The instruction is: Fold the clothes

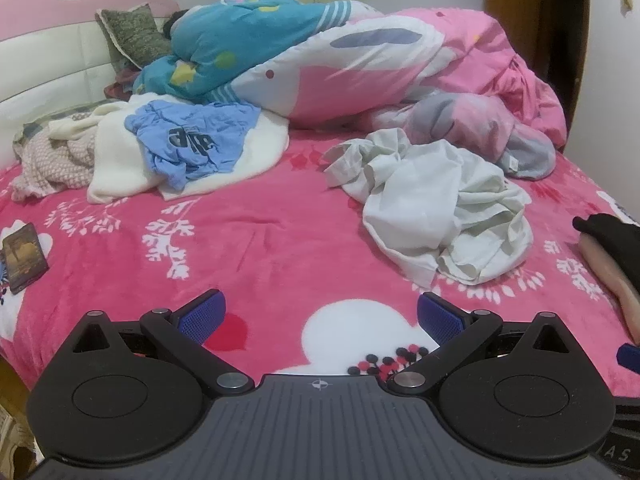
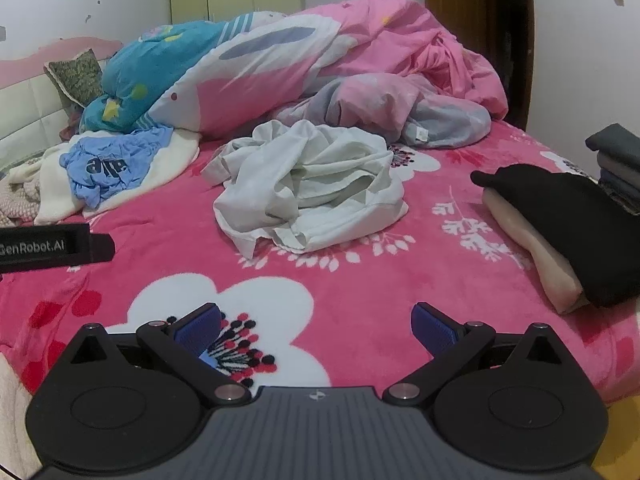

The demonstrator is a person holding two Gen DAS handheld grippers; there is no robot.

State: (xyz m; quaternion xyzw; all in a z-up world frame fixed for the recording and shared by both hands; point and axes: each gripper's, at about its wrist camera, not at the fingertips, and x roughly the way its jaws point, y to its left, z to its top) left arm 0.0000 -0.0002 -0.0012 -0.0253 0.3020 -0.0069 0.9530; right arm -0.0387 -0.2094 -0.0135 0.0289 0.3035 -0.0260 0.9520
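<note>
Left wrist view: the left gripper (image 1: 320, 314) has its blue pads (image 1: 200, 316) spread wide, nothing between them, poised above the pink floral blanket (image 1: 260, 240). The right gripper (image 2: 316, 326) is likewise spread and empty over the same blanket. Beyond both sits a crumpled pale white-green garment (image 2: 312, 192), unfolded and nearest to reach, apart from either gripper. Farther left, a rumpled light blue T-shirt (image 2: 104, 168) lies on a cream fleece (image 2: 172, 160), with a knit piece (image 1: 52, 164) beside it; all unfolded. At the right edge, a folded black garment (image 2: 572, 216) rests on a folded cream one (image 2: 532, 256), with a darker folded stack (image 2: 618, 160) behind. By my judgement some items are done, and at least three or four remain.
</note>
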